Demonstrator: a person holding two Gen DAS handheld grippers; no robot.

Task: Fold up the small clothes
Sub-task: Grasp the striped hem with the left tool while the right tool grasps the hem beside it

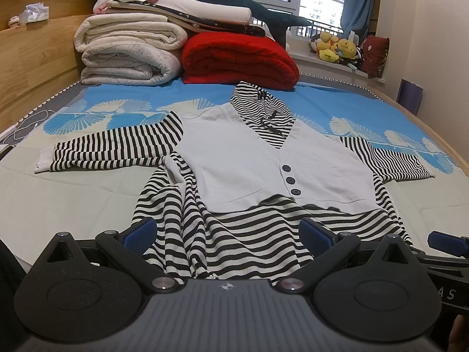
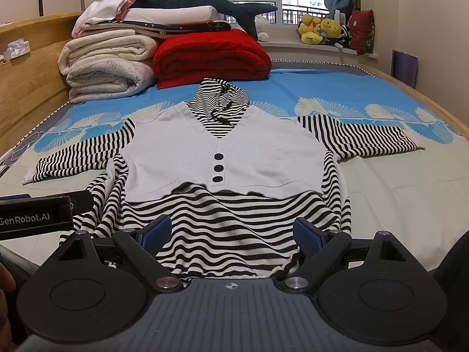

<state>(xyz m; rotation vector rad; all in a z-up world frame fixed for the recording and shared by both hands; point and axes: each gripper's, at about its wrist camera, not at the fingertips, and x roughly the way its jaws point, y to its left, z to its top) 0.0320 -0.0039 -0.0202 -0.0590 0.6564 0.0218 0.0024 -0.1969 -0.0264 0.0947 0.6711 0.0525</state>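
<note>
A small black-and-white striped hooded dress with a white buttoned vest front lies spread flat on the bed, sleeves out to both sides, hood toward the far end. My left gripper stands open over the rumpled left part of the striped hem, blue pads apart. My right gripper stands open over the hem's middle and right, nothing pinched. Each gripper's edge shows in the other's view, side by side.
The bed sheet is blue with white fan prints. Folded cream blankets, a red quilt and a teal plush shark are stacked at the far end. Wooden bed frame at left; plush toys on the windowsill.
</note>
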